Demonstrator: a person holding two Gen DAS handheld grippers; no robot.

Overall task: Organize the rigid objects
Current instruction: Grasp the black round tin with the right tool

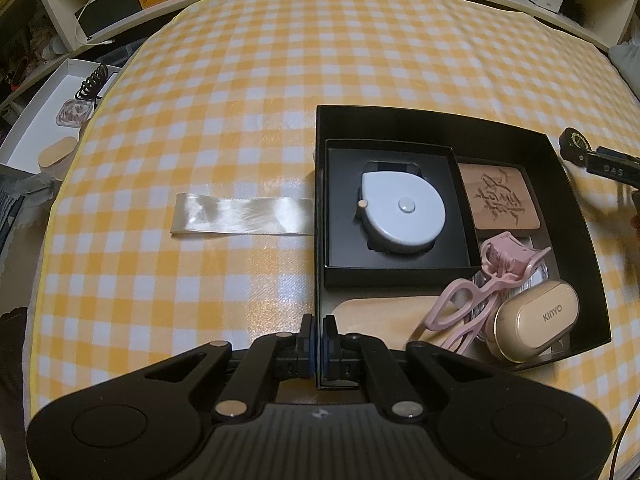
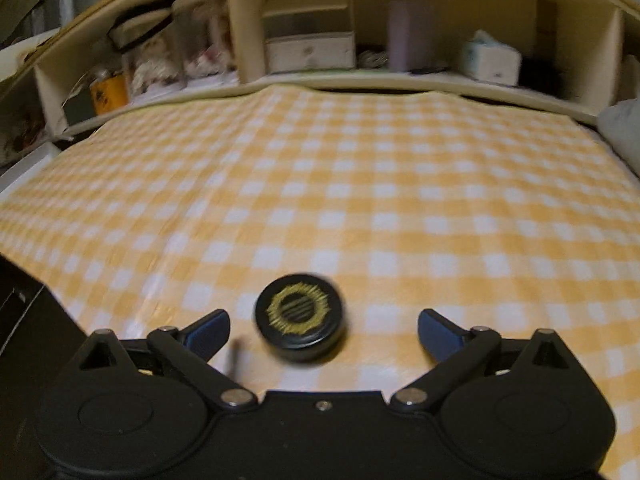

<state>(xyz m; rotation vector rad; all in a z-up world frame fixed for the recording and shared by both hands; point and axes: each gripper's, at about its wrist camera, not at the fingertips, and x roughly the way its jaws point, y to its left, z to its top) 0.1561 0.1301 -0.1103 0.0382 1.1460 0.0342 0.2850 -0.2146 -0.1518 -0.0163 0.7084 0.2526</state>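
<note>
The left gripper [image 1: 319,332] clamps the near wall of the open black cardboard box [image 1: 576,216] of trinkets, while the right gripper [image 2: 324,330], fingers spread, frames a round black gold-crested tin [image 2: 301,317] over the yellow checked tablecloth [image 2: 360,184].

Yellow-and-white checked cloth [image 1: 240,100] spread over the whole surface, wrinkled in places. Directly on it: a black open box [image 1: 576,216], a flat strip of pale satin ribbon [image 1: 244,216] just beside its left wall, and a round black tin [image 2: 301,316] with a gold emblem, blurred, apparently resting there.
</note>
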